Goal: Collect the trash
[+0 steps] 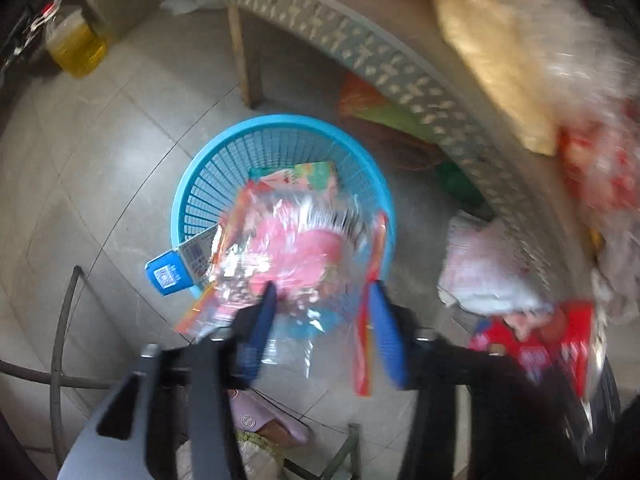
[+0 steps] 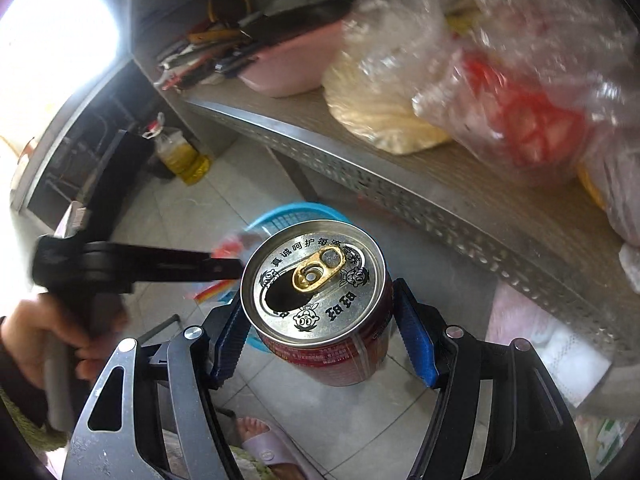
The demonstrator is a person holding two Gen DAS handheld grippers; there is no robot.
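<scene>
In the left wrist view a blue plastic basket point(image 1: 224, 168) stands on the tiled floor with a colourful packet point(image 1: 312, 178) and a blue-ended carton point(image 1: 168, 276) in it. My left gripper point(image 1: 322, 300) is open over the basket; a clear and pink plastic wrapper point(image 1: 296, 256) lies loose between its fingers, blurred. In the right wrist view my right gripper point(image 2: 320, 320) is shut on an opened red drink can point(image 2: 320, 304), held upright above the floor. The basket rim point(image 2: 288, 212) shows behind the can, and the left gripper point(image 2: 224, 266) reaches over it from the left.
A metal-edged table point(image 2: 440, 208) carries plastic bags point(image 2: 520, 112), a yellowish bag point(image 2: 380, 120) and a pink basin point(image 2: 288, 68). An oil bottle point(image 1: 76, 44) stands on the floor. White bags point(image 1: 480, 268) and a red packet point(image 1: 552, 344) lie at right. A sandalled foot point(image 2: 264, 440) is below.
</scene>
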